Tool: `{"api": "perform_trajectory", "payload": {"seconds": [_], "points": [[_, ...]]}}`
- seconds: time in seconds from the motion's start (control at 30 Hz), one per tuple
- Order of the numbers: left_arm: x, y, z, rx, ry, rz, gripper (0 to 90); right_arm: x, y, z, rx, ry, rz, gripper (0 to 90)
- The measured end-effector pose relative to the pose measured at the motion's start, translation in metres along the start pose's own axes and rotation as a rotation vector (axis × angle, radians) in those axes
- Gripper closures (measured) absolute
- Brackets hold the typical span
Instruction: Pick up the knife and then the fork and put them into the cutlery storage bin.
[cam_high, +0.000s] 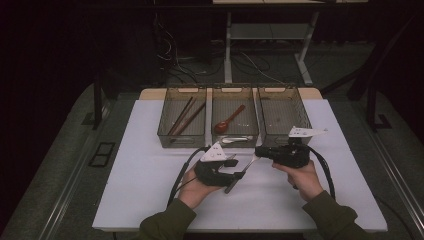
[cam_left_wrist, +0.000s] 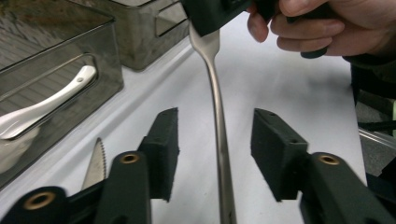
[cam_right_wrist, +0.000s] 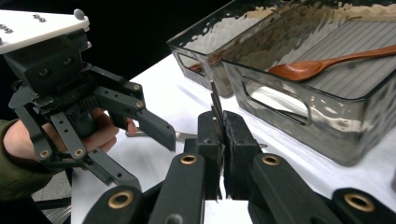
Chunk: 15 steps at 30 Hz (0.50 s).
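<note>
A metal fork (cam_high: 248, 164) hangs between my two grippers above the white table. My right gripper (cam_high: 259, 151) is shut on its head end, and the tines (cam_right_wrist: 215, 103) poke up above the closed jaws (cam_right_wrist: 222, 126). The fork's slim handle (cam_left_wrist: 217, 102) runs down between the pads of my left gripper (cam_left_wrist: 215, 126). Those jaws stand apart, with a gap on each side of the handle. The left gripper (cam_high: 239, 171) is just left of and below the right one. In the right gripper view the left gripper (cam_right_wrist: 144, 156) is open at the left.
Three smoky plastic bins stand in a row at the back. The left bin (cam_high: 165, 134) holds chopsticks (cam_high: 182, 117), the middle one a wooden spoon (cam_high: 229, 120) and a white spoon (cam_high: 235, 140); the right bin (cam_high: 285, 137) looks bare. A serrated knife (cam_left_wrist: 97, 161) lies under my left gripper.
</note>
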<state>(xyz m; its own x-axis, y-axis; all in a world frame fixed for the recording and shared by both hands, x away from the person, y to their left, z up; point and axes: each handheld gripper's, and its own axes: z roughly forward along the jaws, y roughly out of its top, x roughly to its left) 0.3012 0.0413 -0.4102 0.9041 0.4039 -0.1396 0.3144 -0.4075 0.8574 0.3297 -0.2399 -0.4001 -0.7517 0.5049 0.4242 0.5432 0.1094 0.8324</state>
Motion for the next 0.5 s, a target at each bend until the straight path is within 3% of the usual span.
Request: {"api": "perform_trajectory", "payload": {"seconds": [0.17, 0.5], "points": [[0.006, -0.007, -0.008, -0.023, -0.022, -0.023, 42.1, -0.002, 0.001, -0.005, -0.009, -0.006, 0.006, 85.9], [0.012, -0.024, -0.03, -0.013, -0.007, -0.015, 26.7, -0.009, 0.002, -0.015, -0.02, -0.046, 0.0, 85.9]]}}
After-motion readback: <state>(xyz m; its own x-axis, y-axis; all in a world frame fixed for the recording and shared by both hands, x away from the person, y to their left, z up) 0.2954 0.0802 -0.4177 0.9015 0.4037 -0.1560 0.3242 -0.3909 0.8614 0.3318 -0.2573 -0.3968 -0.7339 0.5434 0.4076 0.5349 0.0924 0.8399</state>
